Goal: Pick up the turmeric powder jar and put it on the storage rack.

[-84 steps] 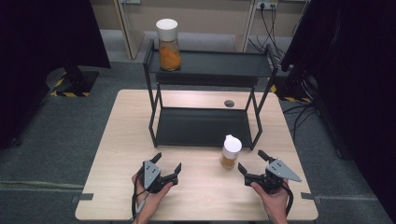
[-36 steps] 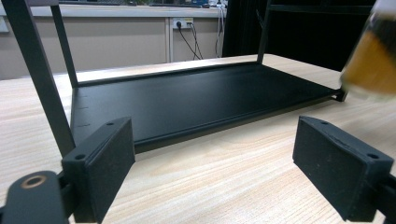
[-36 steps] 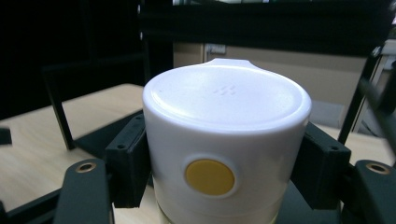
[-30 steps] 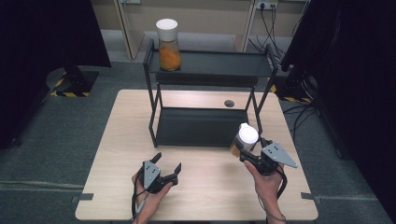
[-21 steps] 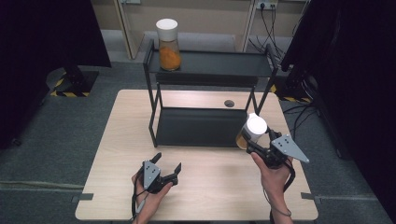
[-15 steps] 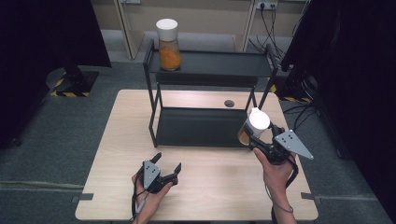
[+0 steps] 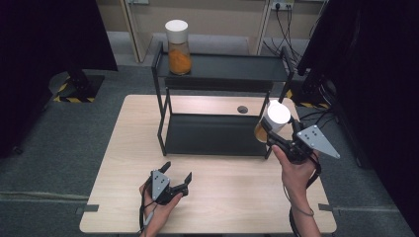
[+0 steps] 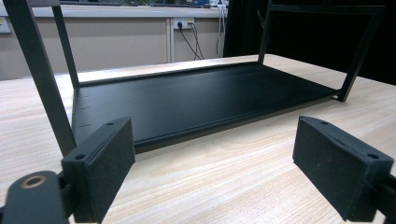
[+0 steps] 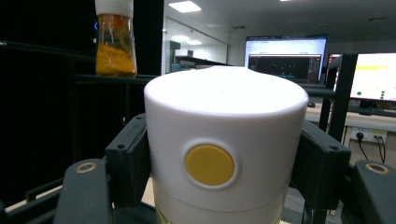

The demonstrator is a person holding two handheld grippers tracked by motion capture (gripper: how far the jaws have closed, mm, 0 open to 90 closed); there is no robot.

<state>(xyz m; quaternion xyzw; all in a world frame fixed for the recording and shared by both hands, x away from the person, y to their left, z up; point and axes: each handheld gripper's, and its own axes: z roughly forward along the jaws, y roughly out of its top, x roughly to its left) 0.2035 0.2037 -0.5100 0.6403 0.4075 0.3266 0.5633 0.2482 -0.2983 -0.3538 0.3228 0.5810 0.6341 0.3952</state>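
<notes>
**Right gripper holds white-capped jar by rack's right end**

The right gripper (image 7: pixel 274 134) has its two black jaws clamped on the white cap of a clear jar w/ orange contents (image 7: pixel 271 122). In the right gripper view the pads press both sides of the cap (image 9: pixel 225 140), a round yellow dot facing the camera. The jar is lifted off the light wooden table (image 7: pixel 123 158), beside the front right post of the black metal two-tier rack (image 7: pixel 222 71), approx. level w/ the gap between shelves. Its long axis looks tilted, cap up and toward the camera, base down-left toward the rack; exact angle is hard to judge from above.

The left gripper (image 7: pixel 175 173) sits low over the table's front edge, jaws spread wide w/ nothing between them (image 8: pixel 210 172), pointing at the rack's lower shelf (image 8: pixel 187 100).

A second, taller white-capped jar of orange powder (image 7: pixel 178 42) stands upright at the left end of the top shelf.
</notes>
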